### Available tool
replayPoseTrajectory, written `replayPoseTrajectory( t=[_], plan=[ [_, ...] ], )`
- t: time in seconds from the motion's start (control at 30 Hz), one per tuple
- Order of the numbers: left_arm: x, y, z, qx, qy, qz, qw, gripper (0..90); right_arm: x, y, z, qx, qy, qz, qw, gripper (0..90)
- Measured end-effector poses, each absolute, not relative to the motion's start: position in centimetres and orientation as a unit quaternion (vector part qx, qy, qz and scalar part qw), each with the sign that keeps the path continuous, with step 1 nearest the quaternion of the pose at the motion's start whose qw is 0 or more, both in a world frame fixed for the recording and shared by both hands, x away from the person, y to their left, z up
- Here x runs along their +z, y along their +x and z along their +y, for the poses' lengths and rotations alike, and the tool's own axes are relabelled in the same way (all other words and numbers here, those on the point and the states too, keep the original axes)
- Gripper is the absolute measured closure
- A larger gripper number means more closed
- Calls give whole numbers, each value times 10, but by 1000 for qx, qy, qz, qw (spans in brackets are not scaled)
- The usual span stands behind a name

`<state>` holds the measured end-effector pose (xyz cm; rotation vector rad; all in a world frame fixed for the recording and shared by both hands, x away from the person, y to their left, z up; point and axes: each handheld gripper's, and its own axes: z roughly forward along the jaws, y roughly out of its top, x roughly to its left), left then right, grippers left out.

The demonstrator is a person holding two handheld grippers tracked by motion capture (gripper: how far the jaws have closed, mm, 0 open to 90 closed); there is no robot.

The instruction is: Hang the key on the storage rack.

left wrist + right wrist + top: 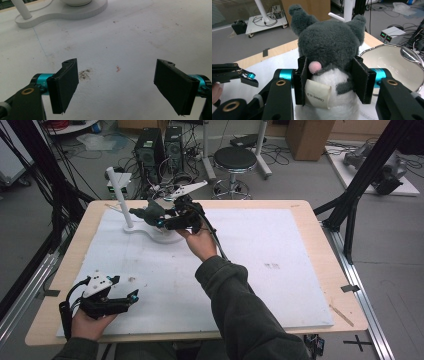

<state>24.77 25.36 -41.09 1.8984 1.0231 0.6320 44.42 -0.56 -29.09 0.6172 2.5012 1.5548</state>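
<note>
Grey plush fills the space between your right gripper's (331, 82) jaws: you are pinching a soft toy (329, 50), a grey animal with a pink nose and a white belly, and both black pads press into its sides. A paper tag (318, 94) printed with a Sanrio mark curls out from under its chin.

Take the white bowl (394, 62) as your landmark. In the right gripper view the toy is held just beside its rim, on the side nearer you, and a spoon-like metal piece (410, 55) rests against the bowl's far edge. In the high view the bowl sits on a flat white stand (150, 234) at the far left part of the white mat (280, 270), with a white upright post (119, 195) rising from that stand to the bowl's left. Your right hand (200, 242) holds the gripper (170, 217) and toy above the bowl.

Your left gripper (131, 297) is well apart from the bowl, low over the mat near the table's (320, 220) front left corner. In the left gripper view its jaws are spread wide with nothing between them, just stained mat (112, 50) beneath, and the stand's base (62, 15) lies farther off.
</note>
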Motion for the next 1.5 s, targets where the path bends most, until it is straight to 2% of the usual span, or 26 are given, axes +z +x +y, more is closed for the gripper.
replayPoseTrajectory(
  t=[1.13, 1.5],
  plan=[
    [-411, 248, 260, 255, 758, 415, 433, 201, -278, 477, 68, 512, 193, 835, 62, 526],
    [-410, 248, 260, 259, 755, 413, 439, 201, -287, 488, 85, 508, 201, 836, 62, 526]
  ],
)
